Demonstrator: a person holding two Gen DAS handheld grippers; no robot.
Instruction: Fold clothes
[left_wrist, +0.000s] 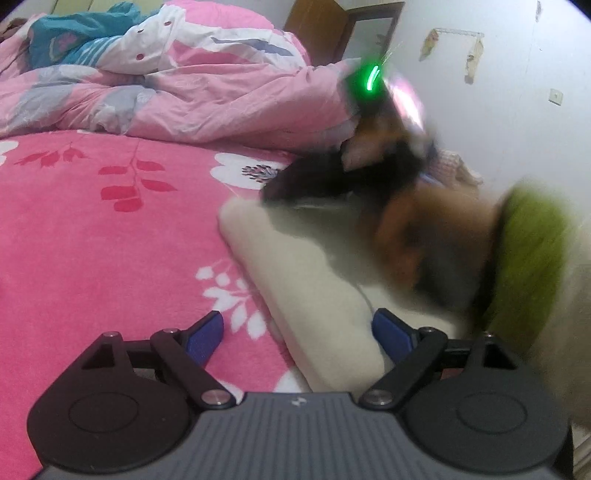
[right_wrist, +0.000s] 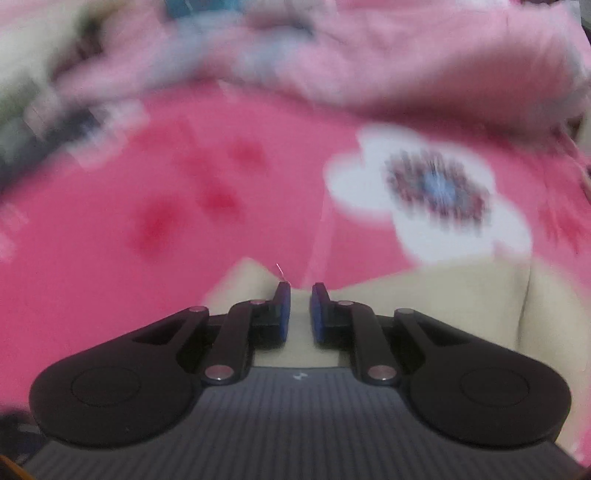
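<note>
Bedding fills both views: a pink flowered bed sheet (left_wrist: 92, 240) spreads flat, with a rumpled pink and white quilt (left_wrist: 192, 88) heaped along its far side. On the sheet lies the task's thing, a cream fleecy garment (left_wrist: 314, 273), thick and already doubled on itself, with a rounded folded edge facing the open sheet. Seen from the left wrist, its long axis runs from just under the left tongs (left_wrist: 297, 332) away and slightly leftward toward the quilt, and its far corner points at the white flower print (left_wrist: 240, 170). Whether this is a fold midway or nearly complete cannot be settled; the bundle would suit either. The left tongs stand wide open, blue pads well apart, straddling the garment's near end without gripping it. The right tongs (right_wrist: 300, 306), blurred by motion, are narrowed to a slim gap with cream cloth between and beneath the pads; whether they actually pinch it I cannot tell. In the left view the right tongs appear as a dark smear at the garment's far corner, with a hand (left_wrist: 406, 236) and a green sleeve (left_wrist: 532, 251) behind them, so the right side is the nearer to that far end and the left to the near end. Any coming fold would likely turn on that lengthwise line between the two.
</note>
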